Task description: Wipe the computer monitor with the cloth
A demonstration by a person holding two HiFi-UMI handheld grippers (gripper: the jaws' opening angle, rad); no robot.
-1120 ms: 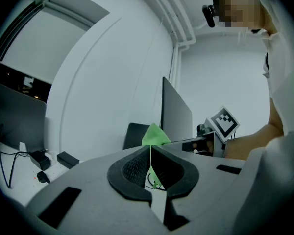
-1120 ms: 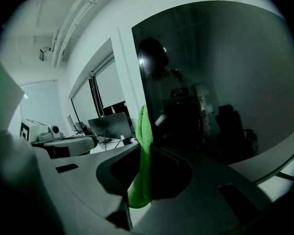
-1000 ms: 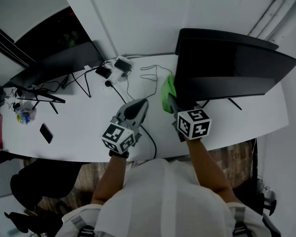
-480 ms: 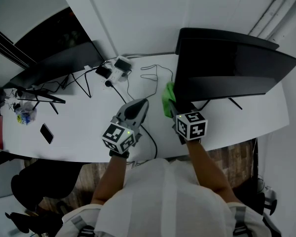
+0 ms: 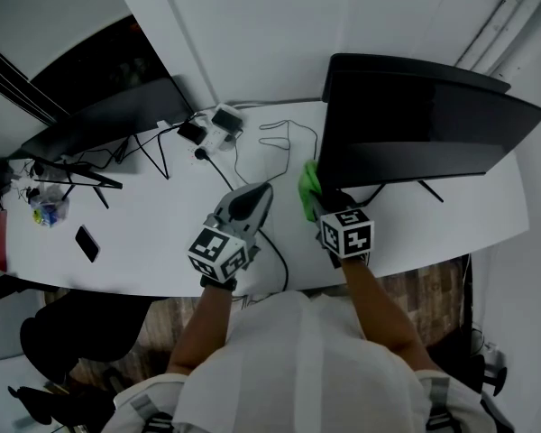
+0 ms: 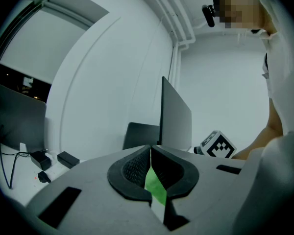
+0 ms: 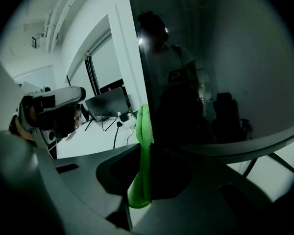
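The black monitor point(image 5: 415, 124) stands at the desk's right, its dark screen point(image 7: 210, 82) reflecting a person. A green cloth point(image 5: 308, 186) sits against the screen's lower left corner. My right gripper point(image 5: 317, 198) is shut on the cloth point(image 7: 143, 131), which hangs folded between its jaws. My left gripper point(image 5: 255, 194) hovers over the desk to the left of the cloth, its jaws shut point(image 6: 150, 153) and holding nothing. From there the monitor point(image 6: 174, 121) shows edge-on, with the right gripper's marker cube point(image 6: 218, 146) beside it.
On the white desk point(image 5: 162, 233) a second dark monitor point(image 5: 108, 120) stands at the back left. Near it are a power strip point(image 5: 218, 124) and black cables point(image 5: 270, 138). A phone point(image 5: 87, 243) lies near the front left. A dark chair point(image 5: 63, 332) is below the desk edge.
My right gripper has sunk with the cloth down the monitor's left part toward its lower corner. The left gripper has stayed where it was.
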